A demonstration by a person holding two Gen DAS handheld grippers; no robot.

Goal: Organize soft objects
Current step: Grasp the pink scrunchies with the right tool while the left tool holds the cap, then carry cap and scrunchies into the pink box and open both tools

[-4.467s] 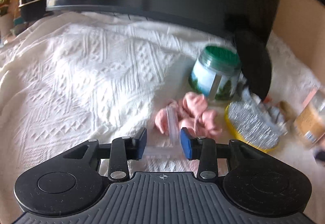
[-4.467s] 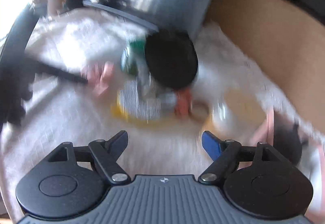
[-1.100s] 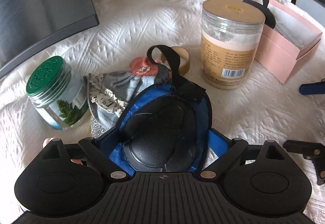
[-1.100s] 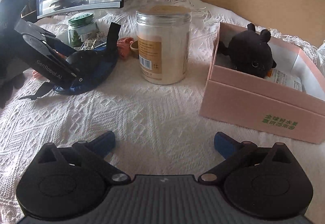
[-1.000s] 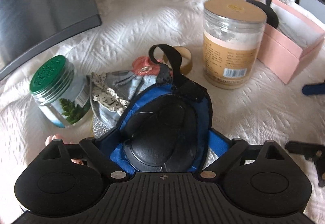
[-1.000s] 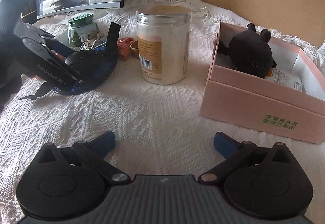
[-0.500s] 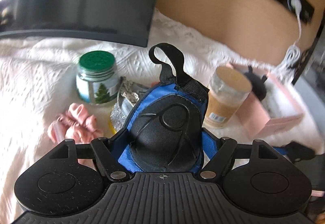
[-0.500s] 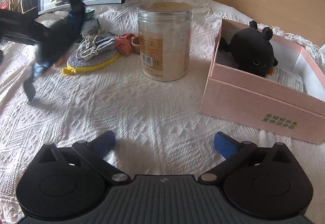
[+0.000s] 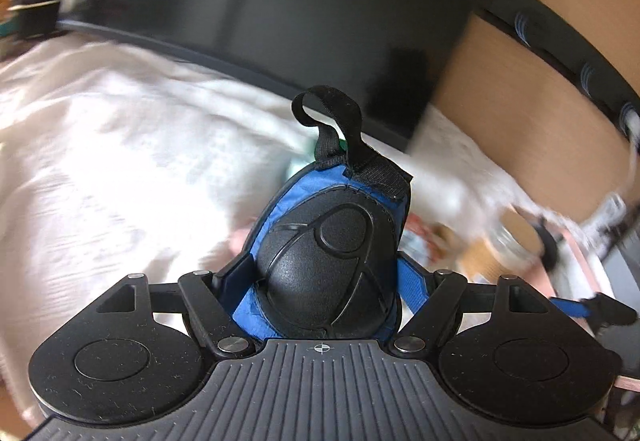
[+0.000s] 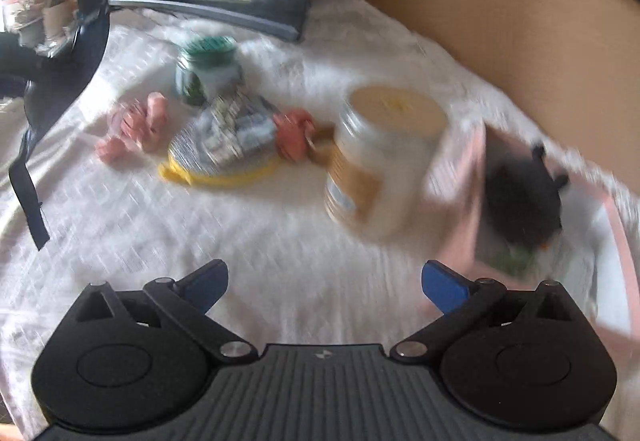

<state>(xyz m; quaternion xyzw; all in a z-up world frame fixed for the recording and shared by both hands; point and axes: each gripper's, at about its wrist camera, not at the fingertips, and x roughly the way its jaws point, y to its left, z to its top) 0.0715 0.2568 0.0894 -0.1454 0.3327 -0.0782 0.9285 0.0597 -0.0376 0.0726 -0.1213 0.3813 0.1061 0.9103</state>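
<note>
Moved: since half a second ago the knee pad [image 9: 328, 261] has risen higher off the white cloth [image 10: 280, 241] and swung left, and both views now smear with motion.
Left tongs [image 9: 324, 277]: pinching the knee pad by its blue-edged sides, its strap loop pointing up and forward.
Pink scrunchie [image 10: 136, 125]: lies on the cloth, left of the yellow-rimmed dish [image 10: 216, 161].
Tall jar [image 10: 380, 157]: stands between dish and pink box [image 10: 460, 233].
Black plush [image 10: 520, 193]: sits inside the box.
Right tongs [image 10: 324, 281]: spread wide, empty, hovering over bare cloth.
Step in hand: likely carrying the pad toward the box; keep the pinch firm and pass above the jar.
Changed too: the right view has tilted.
</note>
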